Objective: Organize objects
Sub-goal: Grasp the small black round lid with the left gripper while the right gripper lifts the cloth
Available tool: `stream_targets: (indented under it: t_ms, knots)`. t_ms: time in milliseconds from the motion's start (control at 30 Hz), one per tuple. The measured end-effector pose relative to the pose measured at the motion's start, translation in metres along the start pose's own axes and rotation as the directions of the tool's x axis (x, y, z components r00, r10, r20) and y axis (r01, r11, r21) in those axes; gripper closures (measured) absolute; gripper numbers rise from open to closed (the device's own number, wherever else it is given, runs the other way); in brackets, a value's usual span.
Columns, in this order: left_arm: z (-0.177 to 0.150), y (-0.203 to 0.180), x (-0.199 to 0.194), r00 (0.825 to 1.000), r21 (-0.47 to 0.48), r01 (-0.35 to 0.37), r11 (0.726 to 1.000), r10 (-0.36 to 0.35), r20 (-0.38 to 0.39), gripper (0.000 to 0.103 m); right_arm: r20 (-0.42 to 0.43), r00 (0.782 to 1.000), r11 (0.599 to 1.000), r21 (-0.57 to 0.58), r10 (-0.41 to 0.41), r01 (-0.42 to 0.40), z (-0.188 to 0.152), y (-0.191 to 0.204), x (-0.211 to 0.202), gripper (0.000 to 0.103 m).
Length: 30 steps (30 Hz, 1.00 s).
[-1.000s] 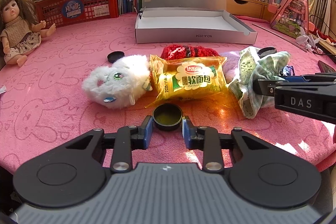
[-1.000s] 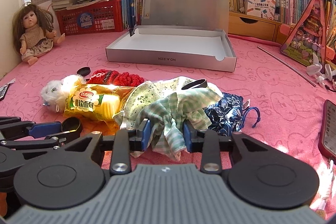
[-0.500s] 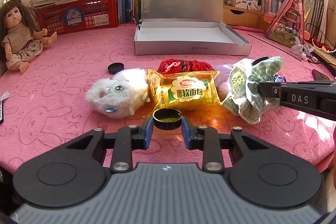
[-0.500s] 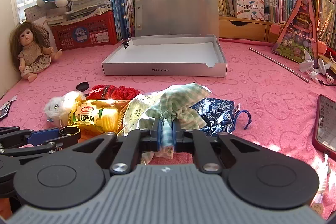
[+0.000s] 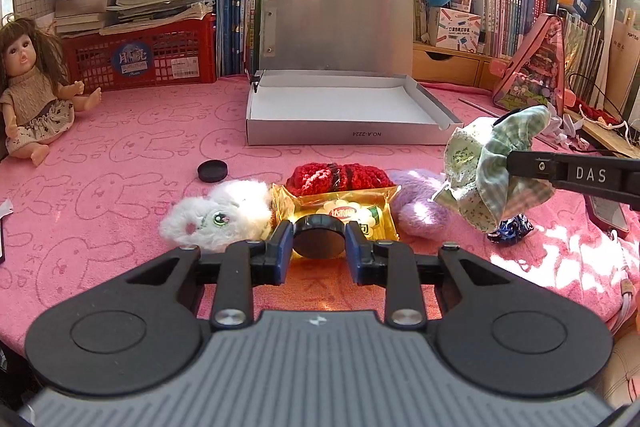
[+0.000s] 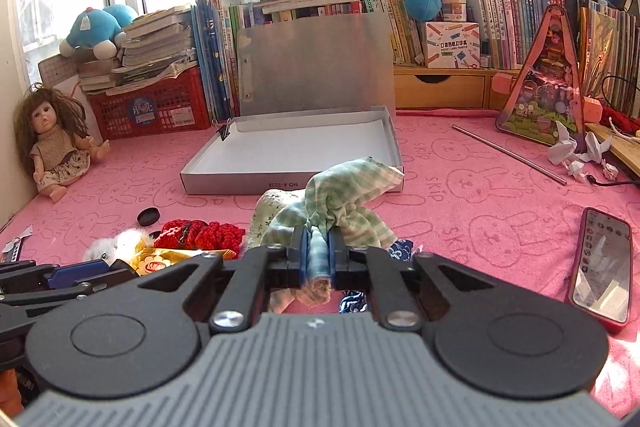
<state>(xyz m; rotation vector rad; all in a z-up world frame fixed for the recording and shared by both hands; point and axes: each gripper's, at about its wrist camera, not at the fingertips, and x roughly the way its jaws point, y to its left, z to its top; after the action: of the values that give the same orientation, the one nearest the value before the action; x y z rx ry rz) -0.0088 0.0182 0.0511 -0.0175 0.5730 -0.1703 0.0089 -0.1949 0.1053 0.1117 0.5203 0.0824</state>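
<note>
while my left gripper (image 5: 319,245) is clamped on a round black lid (image 5: 319,239), held clear of the pink cloth (image 5: 120,195), my right gripper (image 6: 318,255) is pinched tight on a bunched green checked cloth (image 6: 344,195), lifted off the pile. below: white furry toy (image 5: 218,217), yellow snack packet (image 5: 352,211), red knit piece (image 5: 340,177). open grey box (image 5: 344,137) sits beyond them, well apart.

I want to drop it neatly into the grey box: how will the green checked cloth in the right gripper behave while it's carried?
The green checked cloth is probably floppy: it bunches and droops around the right gripper. It looks light, hanging from one small pinch. It may land crumpled in the grey box rather than flat.
</note>
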Motion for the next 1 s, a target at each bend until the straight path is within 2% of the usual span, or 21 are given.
stream_targets:
  t_ms: [67,233,400,467,533,567,600,633,700,800,933,1000]
  knots:
    - [0.006,0.001,0.003,1.0,0.003,-0.002,1.0,0.002,0.006,0.089,0.005,1.0,1.0,0.011,-0.001,0.001,0.006,-0.004,0.002,0.09]
    - [0.019,0.009,0.019,0.999,-0.027,0.023,0.999,-0.024,-0.024,0.09,0.011,1.0,0.999,0.03,-0.023,0.023,0.012,-0.013,0.005,0.09]
    - [0.0,0.013,0.022,0.999,-0.036,0.023,0.999,-0.024,-0.037,0.089,-0.021,0.999,0.998,0.048,-0.036,0.037,0.001,-0.019,0.009,0.09]
    - [-0.013,0.016,0.02,0.999,-0.046,0.024,0.999,-0.025,-0.04,0.08,-0.035,0.999,0.998,0.052,-0.039,0.04,-0.003,-0.02,0.011,0.09]
    - [-0.026,0.02,0.015,0.999,-0.065,0.026,0.998,-0.029,-0.041,0.059,-0.04,0.998,0.998,0.054,-0.04,0.042,-0.006,-0.02,0.011,0.09]
    - [-0.029,0.021,0.01,0.999,-0.072,0.032,0.997,-0.034,-0.031,0.051,-0.04,0.998,0.998,0.053,-0.041,0.043,-0.006,-0.02,0.011,0.09]
    - [-0.032,0.022,0.004,0.999,-0.072,0.044,0.996,-0.045,-0.011,0.04,-0.039,0.998,0.998,0.052,-0.042,0.044,-0.007,-0.02,0.011,0.09]
    - [-0.035,0.021,-0.002,0.999,-0.062,0.054,0.997,-0.053,0.009,0.036,-0.038,0.998,0.998,0.05,-0.042,0.044,-0.007,-0.019,0.011,0.09]
    - [-0.041,0.016,-0.011,0.998,-0.014,0.061,0.998,-0.061,0.026,0.035,-0.037,0.999,0.998,0.05,-0.039,0.041,-0.007,-0.018,0.01,0.09]
    - [-0.051,0.008,-0.01,1.0,0.052,0.029,0.998,-0.029,-0.009,0.035,-0.039,0.999,0.999,0.043,-0.032,0.034,-0.008,-0.014,0.01,0.09]
    - [-0.061,0.011,0.001,0.998,0.021,0.007,1.0,-0.005,-0.061,0.036,-0.039,0.999,0.999,0.032,-0.027,0.028,-0.008,-0.011,0.009,0.09]
    - [-0.063,0.012,0.005,0.996,0.006,0.002,1.0,-0.002,-0.084,0.041,-0.037,0.999,0.999,0.032,-0.024,0.025,-0.008,-0.011,0.008,0.09]
